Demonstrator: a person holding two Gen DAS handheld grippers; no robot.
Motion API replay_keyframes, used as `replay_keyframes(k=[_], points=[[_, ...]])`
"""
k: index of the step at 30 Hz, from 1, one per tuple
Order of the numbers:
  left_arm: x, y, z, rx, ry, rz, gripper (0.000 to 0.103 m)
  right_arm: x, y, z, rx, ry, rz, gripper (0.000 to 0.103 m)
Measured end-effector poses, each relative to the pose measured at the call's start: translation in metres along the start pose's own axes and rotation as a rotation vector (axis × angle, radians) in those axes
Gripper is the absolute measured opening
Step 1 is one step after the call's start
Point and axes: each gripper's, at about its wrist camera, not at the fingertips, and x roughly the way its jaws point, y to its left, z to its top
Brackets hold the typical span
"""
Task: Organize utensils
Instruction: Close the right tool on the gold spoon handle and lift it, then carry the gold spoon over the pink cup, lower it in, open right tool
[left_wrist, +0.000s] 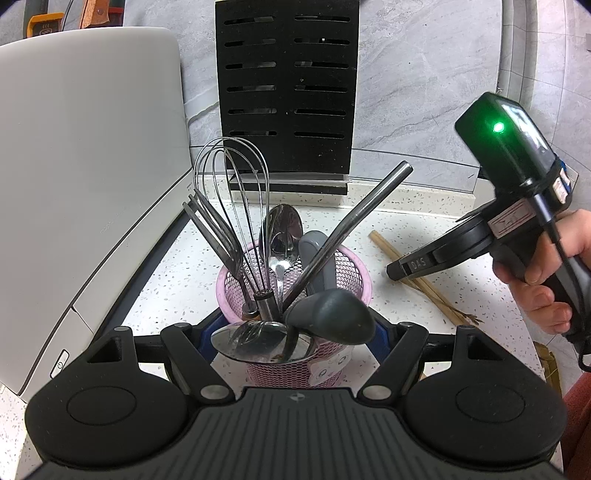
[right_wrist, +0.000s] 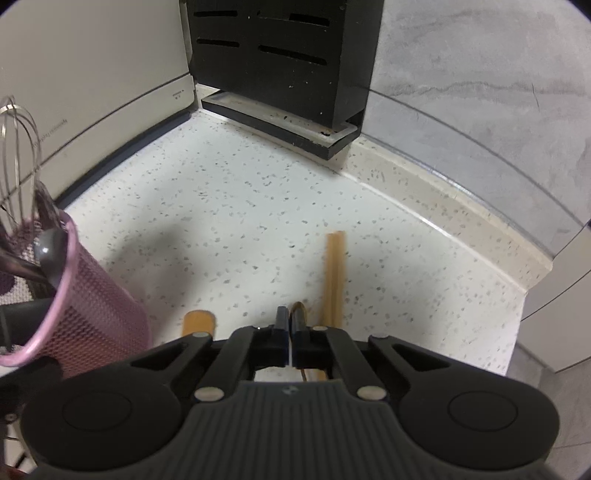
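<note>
A pink mesh utensil holder stands on the speckled counter with a whisk, forks, spoons, a metal handle and dark-handled tools in it. My left gripper has its fingers on both sides of the holder, closed against it. The right gripper hovers low over a pair of wooden chopsticks. In the right wrist view the right gripper is shut with nothing clearly between the fingers; the chopsticks lie just right of it. The holder is at its left.
A black slotted knife block stands against the grey wall. A large white appliance fills the left. A wooden utensil end lies left of the right gripper. The counter edge drops off at the right.
</note>
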Motion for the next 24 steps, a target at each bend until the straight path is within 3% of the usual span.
replay_keyframes(k=[5,14,24], points=[[0.0,0.0,0.0,0.0,0.0,0.0,0.087,-0.018,0.0,-0.001,0.025,-0.045,0.042,0.0],[0.001,0.0,0.0,0.003,0.0,0.004,0.087,-0.061,-0.011,0.003,0.173,-0.212,0.295,0.0],[0.0,0.0,0.0,0.005,0.003,0.002,0.087,-0.088,-0.001,0.004,0.202,-0.338,0.465,0.0]])
